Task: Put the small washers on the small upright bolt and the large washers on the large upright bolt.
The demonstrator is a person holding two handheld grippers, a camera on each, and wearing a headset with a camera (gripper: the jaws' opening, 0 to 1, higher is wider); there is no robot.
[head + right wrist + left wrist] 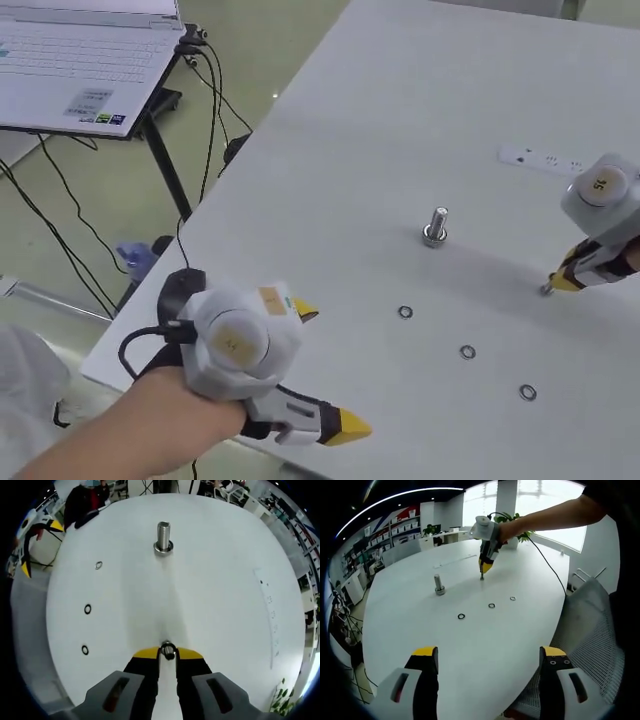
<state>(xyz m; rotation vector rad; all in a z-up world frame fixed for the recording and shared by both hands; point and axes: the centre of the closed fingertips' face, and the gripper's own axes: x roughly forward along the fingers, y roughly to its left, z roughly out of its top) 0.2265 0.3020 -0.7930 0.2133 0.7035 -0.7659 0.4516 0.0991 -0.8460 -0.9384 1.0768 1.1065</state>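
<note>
The large upright bolt (pixel 435 228) (pixel 439 585) (pixel 163 537) stands mid-table on the white table (pixel 400 120). Three small washers (pixel 405 312) (pixel 467 352) (pixel 528 392) lie flat in a row in front of it; in the left gripper view they are washers (pixel 461 616) (pixel 491 605) (pixel 512 598). My right gripper (pixel 560 283) (pixel 168 652) (pixel 485 567) points down at the table, shut on the small bolt (pixel 547 290) (pixel 168 650), whose foot touches the tabletop. My left gripper (pixel 328 370) (pixel 489 652) hovers open near the table's front edge, with nothing between its jaws.
A white power strip (pixel 545 160) (pixel 272 615) lies behind the right gripper. A laptop (pixel 80 60) sits on a stand left of the table, with cables (pixel 205 110) hanging by the table's edge. A mesh chair (pixel 590 625) stands beside the table.
</note>
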